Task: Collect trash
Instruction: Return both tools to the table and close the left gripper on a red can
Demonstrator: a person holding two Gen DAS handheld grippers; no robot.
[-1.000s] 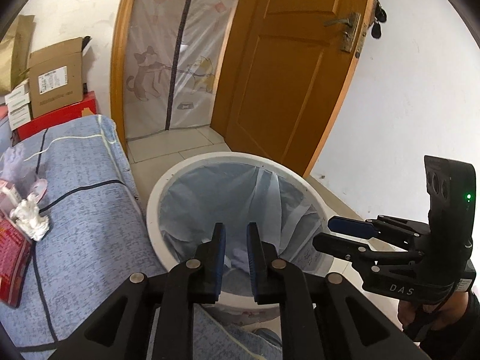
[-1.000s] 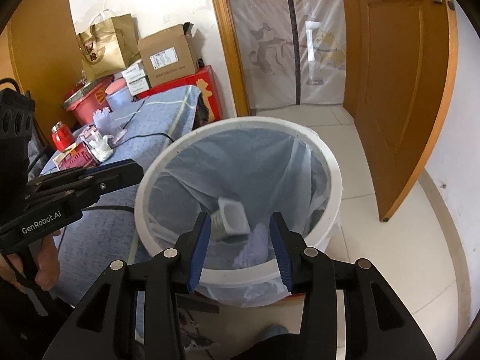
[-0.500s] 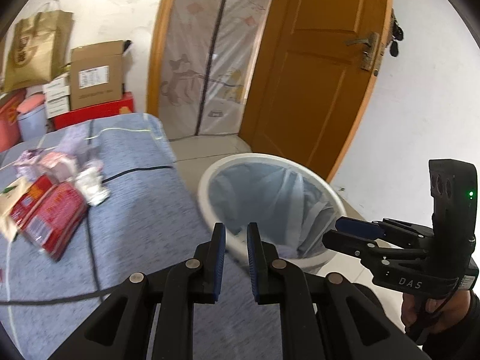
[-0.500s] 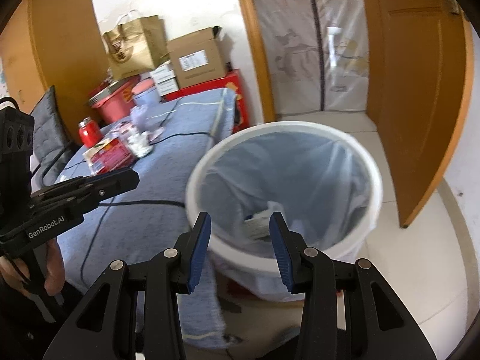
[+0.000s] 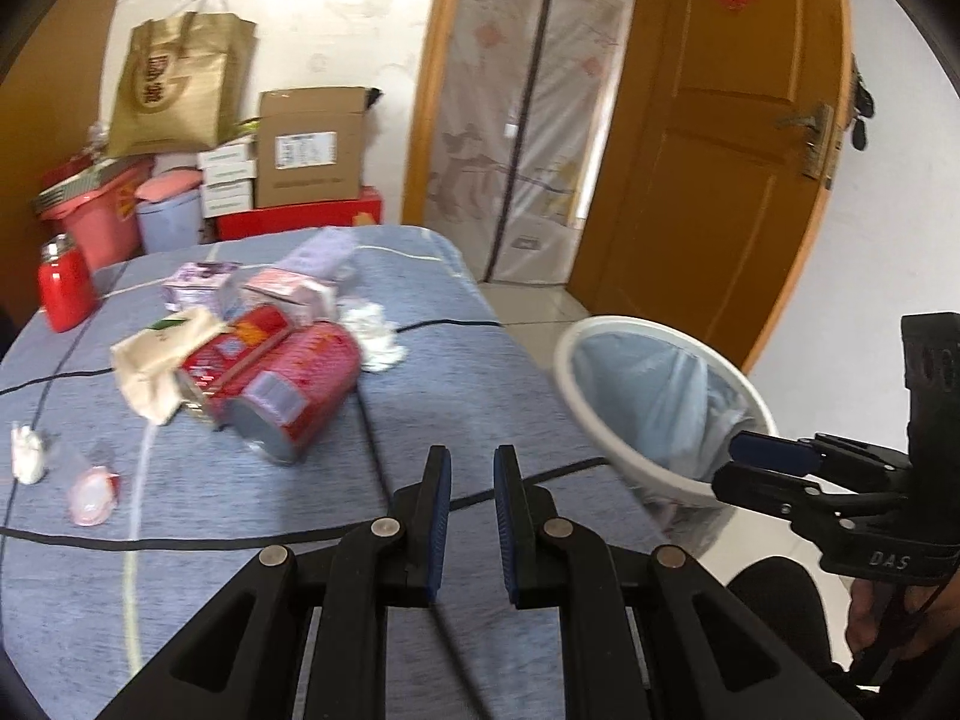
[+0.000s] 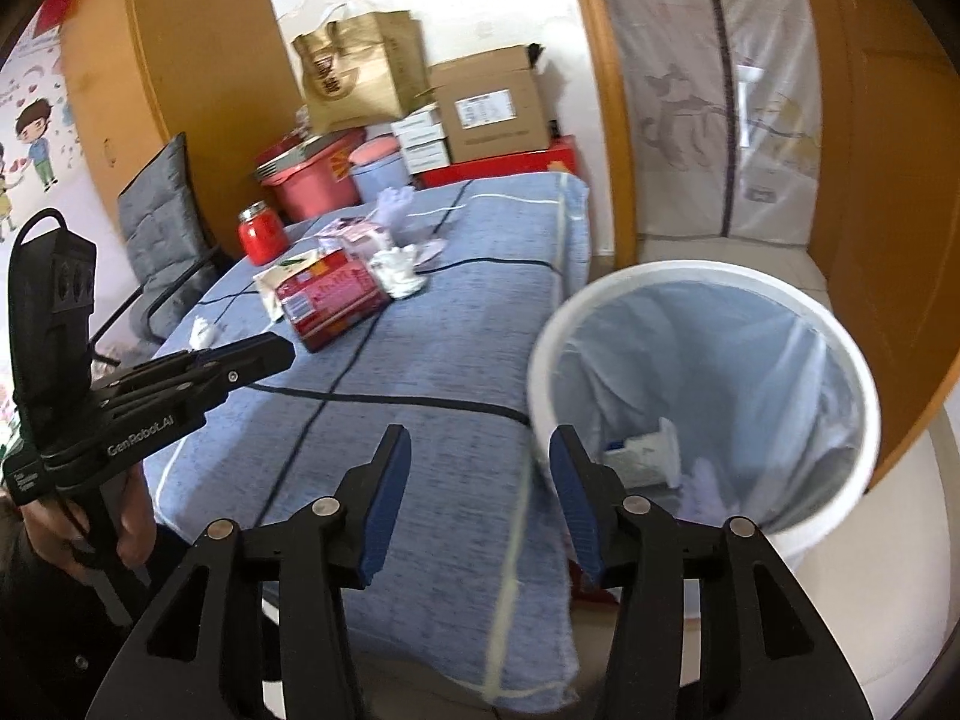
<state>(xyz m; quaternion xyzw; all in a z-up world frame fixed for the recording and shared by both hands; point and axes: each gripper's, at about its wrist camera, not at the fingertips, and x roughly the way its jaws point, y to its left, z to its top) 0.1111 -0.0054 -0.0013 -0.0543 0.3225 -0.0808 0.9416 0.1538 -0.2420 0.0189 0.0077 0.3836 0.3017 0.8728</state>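
Note:
A white trash bin with a pale blue liner stands on the floor beside the blue-clothed table; it also shows in the right wrist view, with a white carton and tissue inside. Trash lies on the table: a red packet, a cream bag, crumpled white tissue, pink and purple packs, a small white scrap, a pink wrapper. My left gripper is over the table's near part, fingers a narrow gap apart, empty. My right gripper is open and empty at the table's edge by the bin.
A red jar stands at the table's far left. Cardboard boxes, a gold paper bag, a red tub and a blue bucket are stacked by the back wall. A wooden door stands open behind the bin. A grey chair is left of the table.
Both grippers have swung left from over the bin toward the table. The trash pile has come into fuller view. Neither gripper's jaw opening has changed.

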